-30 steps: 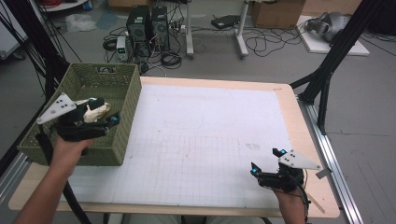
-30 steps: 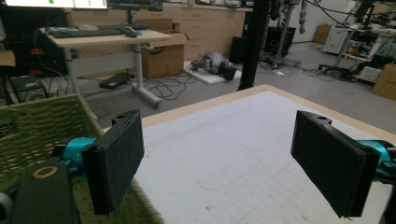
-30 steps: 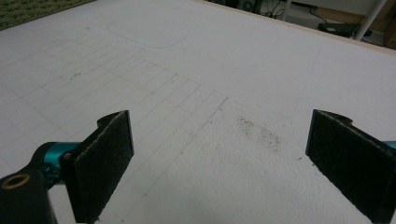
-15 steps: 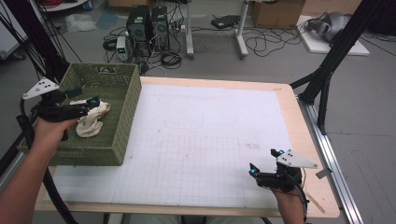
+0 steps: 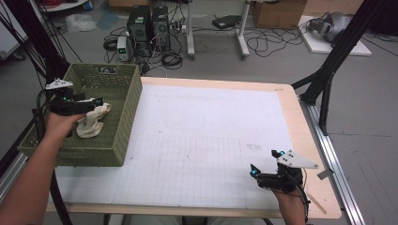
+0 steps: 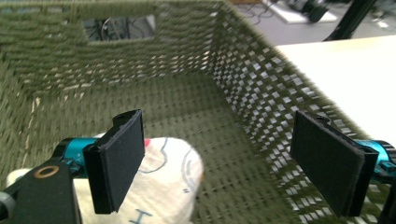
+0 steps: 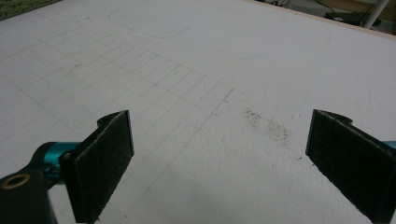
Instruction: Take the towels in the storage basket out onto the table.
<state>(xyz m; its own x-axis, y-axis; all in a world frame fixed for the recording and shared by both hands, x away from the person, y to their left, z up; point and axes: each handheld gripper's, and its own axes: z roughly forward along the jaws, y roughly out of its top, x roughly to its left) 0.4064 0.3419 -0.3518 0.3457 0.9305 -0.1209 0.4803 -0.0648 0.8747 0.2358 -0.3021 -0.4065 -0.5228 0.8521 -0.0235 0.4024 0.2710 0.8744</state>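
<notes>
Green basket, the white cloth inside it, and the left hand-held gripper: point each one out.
green basket (image 5: 126, 117), high view, right side wall.
white cloth (image 5: 90, 125), high view, middle of the bundle.
left hand-held gripper (image 6: 215, 163), left gripper view, midway between its fingertips.

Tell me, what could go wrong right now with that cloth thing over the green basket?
The left gripper hangs open over the green basket, and the white cloth lies just below one of its pads. As the hand pulls away, the cloth might snag on that pad and get dragged back out. The gripper could also knock the basket's wall and shift it, since the basket sits at the table edge.
</notes>
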